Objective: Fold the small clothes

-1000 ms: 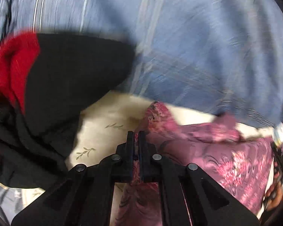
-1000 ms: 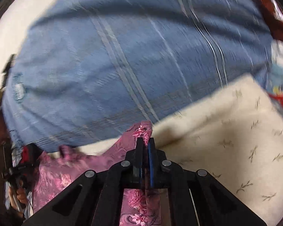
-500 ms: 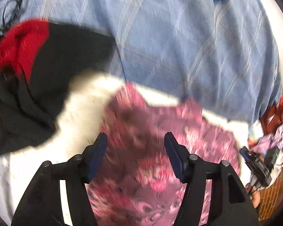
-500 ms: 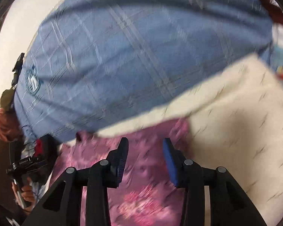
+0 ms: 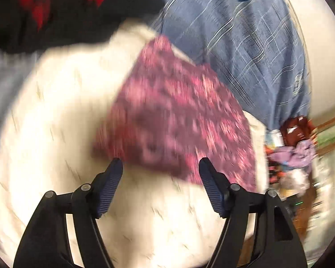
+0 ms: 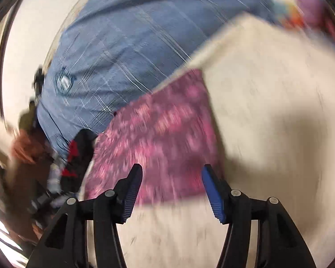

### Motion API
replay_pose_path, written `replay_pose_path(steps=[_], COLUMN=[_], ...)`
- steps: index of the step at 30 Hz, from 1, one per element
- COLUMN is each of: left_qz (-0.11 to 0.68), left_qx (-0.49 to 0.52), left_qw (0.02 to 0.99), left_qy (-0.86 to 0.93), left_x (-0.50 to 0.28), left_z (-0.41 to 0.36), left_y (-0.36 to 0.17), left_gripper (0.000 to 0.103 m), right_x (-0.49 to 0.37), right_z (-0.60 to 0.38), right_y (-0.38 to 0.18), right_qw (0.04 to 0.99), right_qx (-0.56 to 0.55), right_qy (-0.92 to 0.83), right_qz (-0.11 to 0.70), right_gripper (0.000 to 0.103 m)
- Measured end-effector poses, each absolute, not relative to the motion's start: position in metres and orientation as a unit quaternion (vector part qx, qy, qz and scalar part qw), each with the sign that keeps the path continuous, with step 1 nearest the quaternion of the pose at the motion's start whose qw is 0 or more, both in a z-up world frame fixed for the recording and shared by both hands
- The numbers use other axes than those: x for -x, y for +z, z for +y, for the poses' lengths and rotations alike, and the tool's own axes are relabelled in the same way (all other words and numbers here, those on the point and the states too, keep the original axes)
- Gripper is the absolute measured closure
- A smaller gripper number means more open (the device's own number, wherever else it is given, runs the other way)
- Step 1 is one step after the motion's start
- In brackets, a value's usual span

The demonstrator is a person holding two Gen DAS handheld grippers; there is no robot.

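The pink flowery cloth (image 5: pixel 178 120) lies flat on a cream sheet with tiny leaf marks (image 5: pixel 55 122), and every place here is told from that cloth. The pictures are blurry, so small details are hard to make out. In the left wrist view, the left hand-held gripper (image 5: pixel 160 165) sits at the cloth's near edge. Its 2 fingers are apart and opening wider, with nothing pinched between them. In the right wrist view, the right hand-held gripper (image 6: pixel 172 172) is over the cloth's near edge too. Its 2 fingers are also spreading apart and do not press on the cloth. The cloth's far edge lies just beside a big blue checked blanket (image 5: pixel 245 44), which fills the space behind it. In the left wrist view, bare cream sheet spreads wide to the left of the cloth and in front of it. Past that bare part, a black and red garment (image 5: pixel 55 11) lies well away from the cloth's far left corner. In the right wrist view, the sheet to the right of the cloth is wide and bare. A jumble of colorful things (image 5: pixel 290 156) sits off the sheet's edge, past the cloth's right side in the left wrist view.
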State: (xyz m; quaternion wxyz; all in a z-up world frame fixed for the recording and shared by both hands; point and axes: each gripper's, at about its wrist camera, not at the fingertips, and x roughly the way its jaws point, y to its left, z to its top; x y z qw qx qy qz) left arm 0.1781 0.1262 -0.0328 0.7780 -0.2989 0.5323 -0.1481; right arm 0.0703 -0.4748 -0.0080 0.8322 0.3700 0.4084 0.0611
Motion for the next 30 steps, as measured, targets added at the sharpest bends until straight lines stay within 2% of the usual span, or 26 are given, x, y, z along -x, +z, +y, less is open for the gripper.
replay_pose_path(steps=[4,6,8,9,10,12,14,16,18,21,22,24,27,29,30], left_qz=[0.549,0.529,0.517,0.523,0.529,0.519,0.506,0.519,0.556,0.554,0.554,0.543,0.509,0.488,0.479], left_qx=[0.381,0.399,0.404,0.404,0.406,0.403,0.365,0.353,0.336,0.357,0.352,0.317,0.245,0.209,0.187], left_qw=[0.730,0.737,0.746,0.743,0.739,0.746,0.774,0.771,0.756,0.746,0.748,0.768,0.812,0.836,0.849], left_qy=[-0.143,-0.132,-0.113,-0.104,-0.102,-0.109,-0.109,-0.107,-0.085,-0.095,-0.101,-0.122,-0.145,-0.138,-0.125], left_x=[-0.185,-0.197,-0.206,-0.213,-0.217,-0.212,-0.201,-0.196,-0.196,-0.189,-0.188,-0.178,-0.171,-0.187,-0.201], left_z=[0.129,0.129,0.128,0.128,0.126,0.120,0.111,0.107,0.099,0.108,0.111,0.117,0.124,0.124,0.123], left_y=[-0.070,-0.068,-0.062,-0.058,-0.056,-0.039,-0.021,-0.029,-0.059,-0.071,-0.066,-0.046,-0.006,0.013,0.020], left_gripper=[0.033,0.033,0.066,0.097,0.097,0.097,0.097,0.097,0.097,0.097,0.097,0.096,0.092,0.066,0.038], right_x=[-0.061,-0.071,-0.080,-0.088,-0.095,-0.102,-0.099,-0.097,-0.102,-0.107,-0.101,-0.094,-0.087,-0.100,-0.113], right_z=[-0.478,-0.478,-0.480,-0.484,-0.487,-0.501,-0.509,-0.517,-0.520,-0.516,-0.513,-0.513,-0.528,-0.538,-0.541], right_y=[-0.044,-0.054,-0.060,-0.065,-0.069,-0.053,-0.016,0.001,-0.011,-0.056,-0.057,-0.046,-0.018,0.001,0.004], right_qw=[0.789,0.788,0.794,0.787,0.774,0.776,0.823,0.844,0.849,0.826,0.834,0.839,0.859,0.874,0.875], right_qx=[-0.444,-0.479,-0.495,-0.511,-0.527,-0.539,-0.485,-0.449,-0.416,-0.385,-0.380,-0.372,-0.360,-0.345,-0.340], right_qy=[0.061,0.049,0.022,0.011,0.019,0.045,0.058,0.050,0.019,-0.016,-0.011,-0.017,-0.046,-0.050,-0.039], right_qz=[0.419,0.385,0.351,0.347,0.350,0.324,0.290,0.289,0.325,0.410,0.401,0.396,0.360,0.340,0.343], right_gripper=[0.045,0.045,0.055,0.086,0.096,0.097,0.097,0.097,0.097,0.097,0.096,0.085,0.084,0.074,0.061])
